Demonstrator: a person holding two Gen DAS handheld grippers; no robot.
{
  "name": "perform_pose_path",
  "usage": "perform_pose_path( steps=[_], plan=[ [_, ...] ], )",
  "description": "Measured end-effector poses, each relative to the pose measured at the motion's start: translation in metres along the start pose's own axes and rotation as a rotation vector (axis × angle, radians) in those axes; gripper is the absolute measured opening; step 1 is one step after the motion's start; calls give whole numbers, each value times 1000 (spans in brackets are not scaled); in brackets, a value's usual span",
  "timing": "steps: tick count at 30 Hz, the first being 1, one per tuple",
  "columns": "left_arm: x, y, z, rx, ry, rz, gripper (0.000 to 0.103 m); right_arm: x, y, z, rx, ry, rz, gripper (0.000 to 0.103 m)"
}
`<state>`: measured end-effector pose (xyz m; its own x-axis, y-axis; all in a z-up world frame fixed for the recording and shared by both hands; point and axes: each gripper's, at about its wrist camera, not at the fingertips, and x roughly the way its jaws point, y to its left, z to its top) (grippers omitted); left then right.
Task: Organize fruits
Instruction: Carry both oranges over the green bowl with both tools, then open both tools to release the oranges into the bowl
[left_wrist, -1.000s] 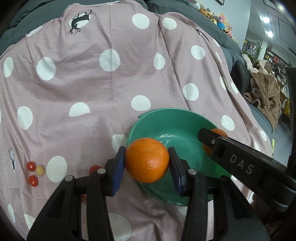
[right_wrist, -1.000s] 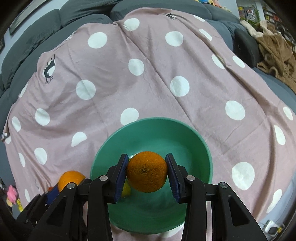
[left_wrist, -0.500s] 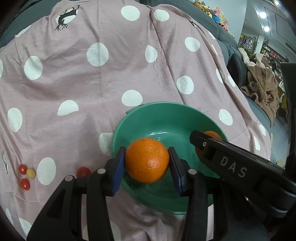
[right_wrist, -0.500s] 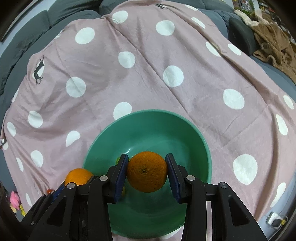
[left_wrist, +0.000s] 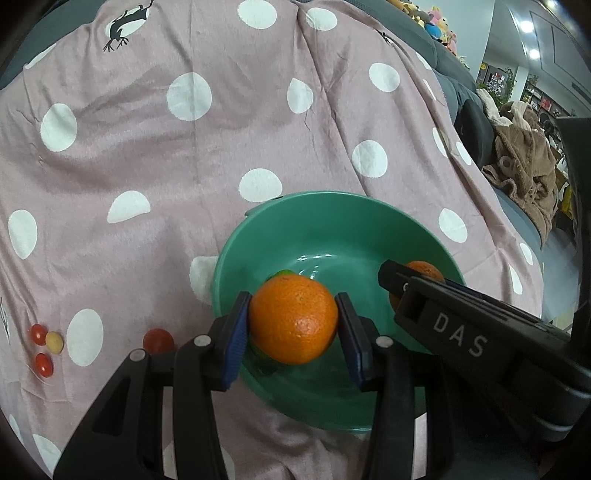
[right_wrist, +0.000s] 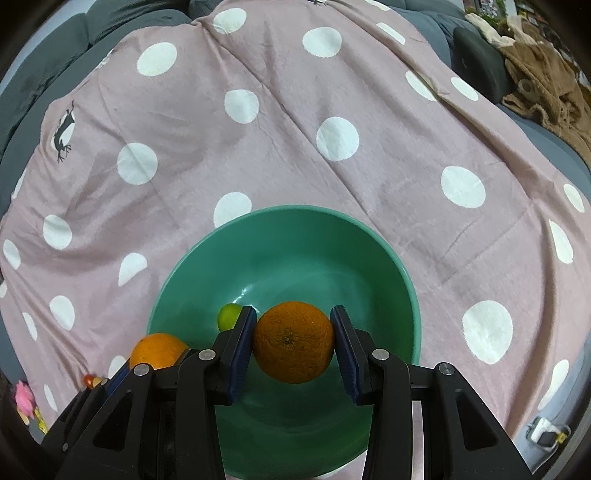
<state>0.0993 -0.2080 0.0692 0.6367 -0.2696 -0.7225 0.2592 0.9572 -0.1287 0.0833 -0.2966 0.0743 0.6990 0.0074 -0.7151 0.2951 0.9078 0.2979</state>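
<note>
A green bowl (left_wrist: 332, 214) sits on a pink polka-dot cloth; it also shows in the right wrist view (right_wrist: 207, 254). My left gripper (left_wrist: 293, 325) is shut on an orange (left_wrist: 293, 319), held over the bowl's left side. My right gripper (right_wrist: 293, 341) is shut on a second orange (right_wrist: 293, 341), held over the bowl's middle. The right gripper's orange shows in the left wrist view (left_wrist: 421, 267) at the bowl's right. The left gripper's orange shows in the right wrist view (right_wrist: 159, 349) at the bowl's left rim. A small green fruit (right_wrist: 229, 315) lies inside the bowl.
Small red tomatoes (left_wrist: 159, 339) (left_wrist: 38, 334) (left_wrist: 43, 363) and a yellow one (left_wrist: 54, 341) lie on the cloth (left_wrist: 184, 166) left of the bowl. A grey sofa and a brown garment (left_wrist: 524, 162) are at the right. A pink toy (right_wrist: 24, 397) lies at the lower left.
Both grippers have moved forward over the bowl with their oranges still held. The small green fruit in the bowl has come into view.
</note>
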Motion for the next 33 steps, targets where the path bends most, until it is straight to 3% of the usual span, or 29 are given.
perform_pose_path(
  steps=[27, 33],
  plan=[
    [2, 6, -4, -17, 24, -3, 46, 7, 5, -1, -41, -5, -15, 43],
    [-31, 22, -4, -16, -65, 9, 62, -6, 15, -4, -65, -50, 35, 50]
  ],
)
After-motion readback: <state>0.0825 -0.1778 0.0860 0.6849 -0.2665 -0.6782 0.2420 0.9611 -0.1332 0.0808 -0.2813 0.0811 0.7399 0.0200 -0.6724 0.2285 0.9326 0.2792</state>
